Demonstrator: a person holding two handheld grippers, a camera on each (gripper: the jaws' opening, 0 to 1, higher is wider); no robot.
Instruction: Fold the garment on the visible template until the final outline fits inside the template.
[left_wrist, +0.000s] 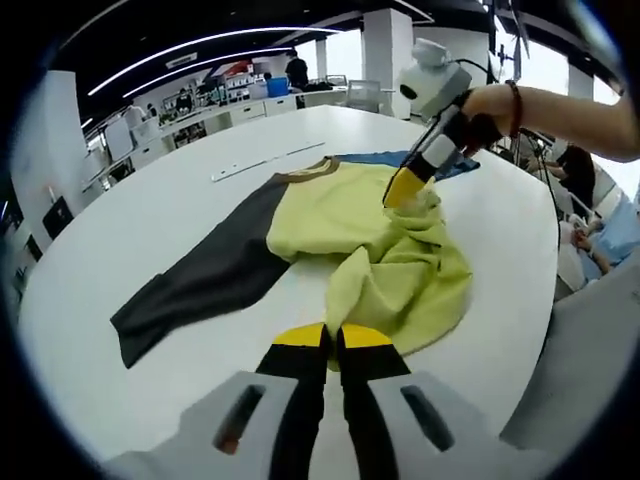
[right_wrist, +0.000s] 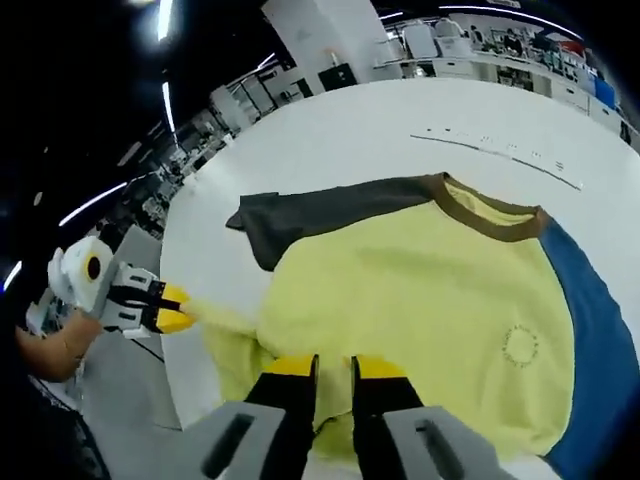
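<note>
We see the garment (left_wrist: 370, 235) on the white table (left_wrist: 150, 220), yellow body bunched up, dark gray sleeve (left_wrist: 200, 280) flat out to the left, blue sleeve (right_wrist: 595, 330) on the far side. L gripper (left_wrist: 333, 338) jaws pressed together on the near yellow edge. R gripper (right_wrist: 334, 367) jaws nearly closed, pinching yellow fabric too. Brown collar (right_wrist: 490, 215) visible. No template outline we can make out.

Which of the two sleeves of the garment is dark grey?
The long sleeve stretched flat across the white table. The other sleeve is blue, beside the yellow body.
</note>
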